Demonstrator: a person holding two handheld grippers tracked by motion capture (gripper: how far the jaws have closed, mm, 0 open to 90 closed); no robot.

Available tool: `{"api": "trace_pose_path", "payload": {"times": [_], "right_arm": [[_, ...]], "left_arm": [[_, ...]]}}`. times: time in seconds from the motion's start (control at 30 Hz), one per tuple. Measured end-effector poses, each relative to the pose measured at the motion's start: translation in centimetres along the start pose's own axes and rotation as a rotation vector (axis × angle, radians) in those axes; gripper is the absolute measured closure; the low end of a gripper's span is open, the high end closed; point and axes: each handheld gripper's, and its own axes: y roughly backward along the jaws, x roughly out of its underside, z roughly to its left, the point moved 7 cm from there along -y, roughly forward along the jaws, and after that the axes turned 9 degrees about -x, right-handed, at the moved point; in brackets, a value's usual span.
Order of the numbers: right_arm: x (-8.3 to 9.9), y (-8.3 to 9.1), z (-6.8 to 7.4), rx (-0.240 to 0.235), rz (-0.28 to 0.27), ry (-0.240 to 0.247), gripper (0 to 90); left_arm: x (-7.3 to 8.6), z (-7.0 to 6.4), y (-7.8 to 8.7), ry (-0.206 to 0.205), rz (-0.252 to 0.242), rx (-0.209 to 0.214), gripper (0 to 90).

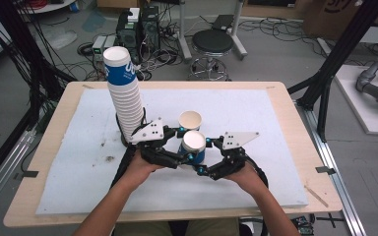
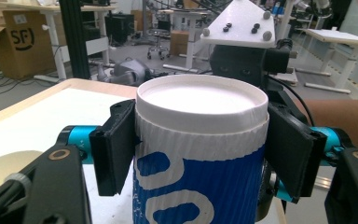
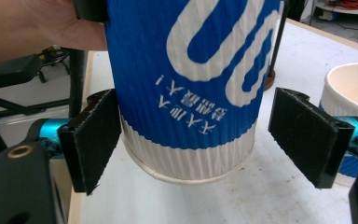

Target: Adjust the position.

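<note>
Left gripper (image 1: 177, 147): its jaws are closed on the upper wall of the blue-and-white paper cup (image 1: 193, 146), just under the rim.
Right gripper (image 1: 207, 156): its jaws are spread around the cup's lower part; one pad is just beside the wall, the other stands apart.
Blue-and-white paper cup: it is held upright, lifted off the white mat (image 1: 256, 162) near the middle of the counter (image 1: 285, 105).
Second paper cup (image 1: 190, 120): it is set upright just behind the held one.
Cup stack (image 1: 124, 96): a tall leaning column is seen at the rear left.
</note>
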Motion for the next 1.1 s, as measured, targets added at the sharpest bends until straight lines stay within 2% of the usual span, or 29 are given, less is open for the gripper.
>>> {"api": "trace_pose_path", "payload": {"times": [0.07,0.27,0.57,0.7,0.83,0.93,1.1], "right_arm": [[0.0,0.1,0.2,-0.02,0.006,0.018,25.8],[0.0,0.2,0.3,-0.002,0.017,0.043,29.0],[0.2,0.3,0.4,0.006,0.075,0.064,32.9],[0.4,0.3,0.5,-0.003,0.111,0.069,32.9],[0.5,0.8,0.5,-0.003,0.155,0.083,32.9],[0.5,1.2,0.3,0.008,0.183,0.09,32.7],[0.4,1.6,0.1,0.032,0.256,0.125,32.5]], "left_arm": [[0.0,0.0,0.0,-0.001,0.0,0.001,30.5],[0.1,0.0,0.2,-0.01,0.006,0.002,30.6],[0.6,-0.1,0.3,-0.008,0.025,0.005,30.6],[1.0,-0.2,0.3,0.001,0.061,0.01,28.9],[1.2,0.1,0.4,0.047,0.085,-0.002,16.1],[1.3,0.2,0.7,0.044,0.103,0.002,15.8],[1.2,0.2,0.9,0.012,0.164,0.014,15.8]]}}
